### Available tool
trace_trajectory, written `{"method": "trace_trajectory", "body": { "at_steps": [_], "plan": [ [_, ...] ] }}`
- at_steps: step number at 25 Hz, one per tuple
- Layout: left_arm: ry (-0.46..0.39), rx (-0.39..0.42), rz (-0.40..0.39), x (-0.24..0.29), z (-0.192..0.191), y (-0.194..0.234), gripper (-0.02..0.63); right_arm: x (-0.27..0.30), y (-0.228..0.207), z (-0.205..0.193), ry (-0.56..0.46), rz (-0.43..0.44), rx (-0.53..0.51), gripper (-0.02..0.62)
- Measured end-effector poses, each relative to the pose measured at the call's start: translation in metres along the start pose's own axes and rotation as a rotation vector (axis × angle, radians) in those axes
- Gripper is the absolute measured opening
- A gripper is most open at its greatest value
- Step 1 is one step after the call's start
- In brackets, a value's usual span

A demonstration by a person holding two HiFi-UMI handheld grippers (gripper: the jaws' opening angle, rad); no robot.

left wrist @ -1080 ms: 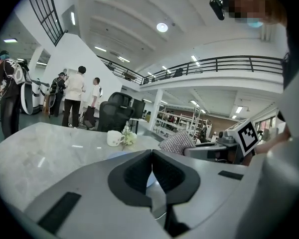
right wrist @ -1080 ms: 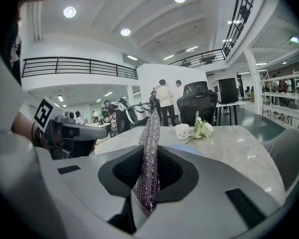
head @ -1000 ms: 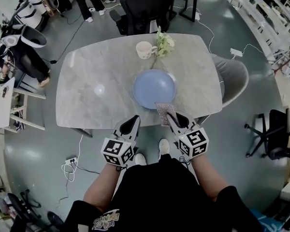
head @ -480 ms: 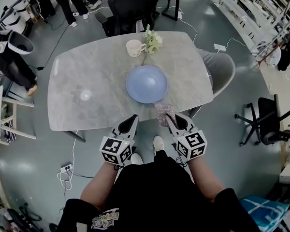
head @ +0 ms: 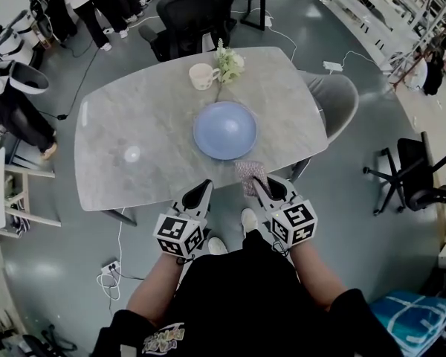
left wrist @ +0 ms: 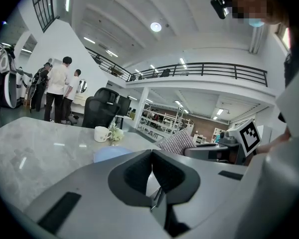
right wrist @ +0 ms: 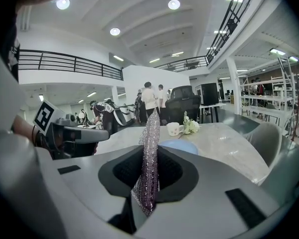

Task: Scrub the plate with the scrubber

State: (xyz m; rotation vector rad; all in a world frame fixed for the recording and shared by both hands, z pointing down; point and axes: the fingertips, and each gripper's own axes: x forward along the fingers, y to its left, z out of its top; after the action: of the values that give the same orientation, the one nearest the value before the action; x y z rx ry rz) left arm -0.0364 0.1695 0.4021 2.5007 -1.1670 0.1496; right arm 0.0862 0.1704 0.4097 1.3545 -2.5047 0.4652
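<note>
A round blue plate [head: 224, 130] lies on the grey marble table [head: 134, 125], right of its middle. Both grippers hover side by side at the table's near edge, short of the plate. My right gripper [head: 260, 187] is shut on a flat silvery mesh scrubber [head: 250, 173], which sticks out forward toward the plate's near rim. In the right gripper view the scrubber [right wrist: 150, 148] stands on edge between the pads, with the plate [right wrist: 179, 146] beyond it. My left gripper [head: 205, 188] is shut with nothing in it; in its own view the pads [left wrist: 139, 171] meet.
A white mug [head: 201, 76] and a small bunch of white flowers [head: 227, 62] stand at the table's far edge behind the plate. A black office chair [head: 193, 13] stands beyond the table and a grey chair [head: 334, 99] at its right. People stand at the far left.
The head view has shifted a little, so the table sits slightly farther left and higher. Both grippers hold their places at the near edge, the right one still gripping the scrubber.
</note>
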Motion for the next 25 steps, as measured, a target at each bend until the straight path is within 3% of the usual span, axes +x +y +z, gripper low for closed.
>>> {"method": "trace_trajectory", "body": {
  "at_steps": [25],
  "plan": [
    [0.015,0.001,-0.017,0.0012,-0.0011,0.0068,0.018,0.0083,0.0004,0.0001,0.004,-0.007,0.004,0.071]
  ]
}}
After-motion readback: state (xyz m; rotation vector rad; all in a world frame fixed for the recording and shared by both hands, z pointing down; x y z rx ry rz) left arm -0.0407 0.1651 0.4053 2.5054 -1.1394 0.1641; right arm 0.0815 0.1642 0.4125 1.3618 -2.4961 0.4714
